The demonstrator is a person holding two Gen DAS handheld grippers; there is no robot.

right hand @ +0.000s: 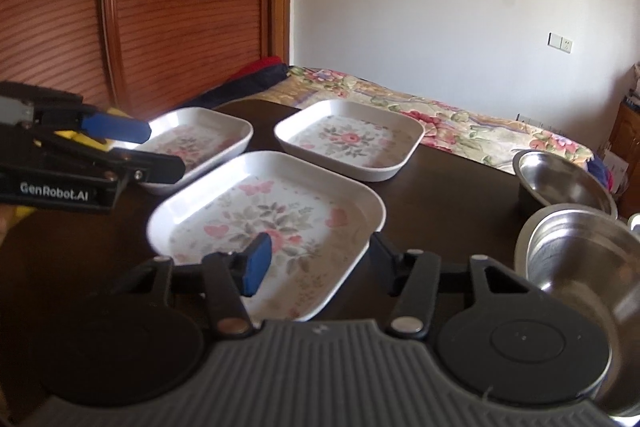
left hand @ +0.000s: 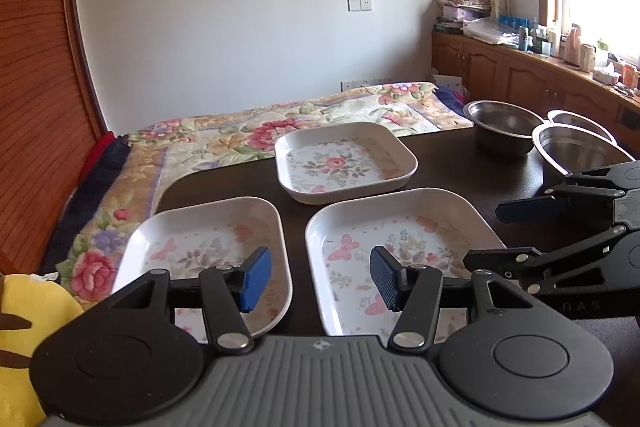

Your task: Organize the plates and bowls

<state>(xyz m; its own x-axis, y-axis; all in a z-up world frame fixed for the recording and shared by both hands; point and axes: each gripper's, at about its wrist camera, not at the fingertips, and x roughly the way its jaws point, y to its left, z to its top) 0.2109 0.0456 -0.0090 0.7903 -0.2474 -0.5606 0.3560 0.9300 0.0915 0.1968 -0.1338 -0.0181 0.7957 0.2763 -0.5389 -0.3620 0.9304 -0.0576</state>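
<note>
I am holding both grippers low over the near edge of the dark tabletop [left hand: 460, 163], and nothing is picked up yet, so I judge the sorting is only starting. My left gripper [left hand: 320, 279] is hovering with its jaws wide apart and empty, aimed at the gap between two floral plates: the left plate [left hand: 192, 239] near the left edge of the tabletop and the middle plate [left hand: 404, 239] just beside it. My right gripper [right hand: 316, 263] is also standing wide open with nothing between the pads, and it is hanging over the near right corner of the middle plate; I cannot tell if it is touching the rim. The third plate [left hand: 346, 161] is lying further back, close to the far edge where the flowered bedcover [left hand: 248, 139] begins. Three steel bowls are waiting at the right side of the tabletop: the far bowl [left hand: 500, 125], the near bowl [right hand: 580, 259] close beside my right gripper, and a third bowl [left hand: 580, 121] mostly hidden behind it.

I think the step in hand is choosing the first plate to stack. The next move is asking me to lower one pad under a plate rim and the other inside, then close firmly, because these shallow rims are smooth and may slip.
</note>
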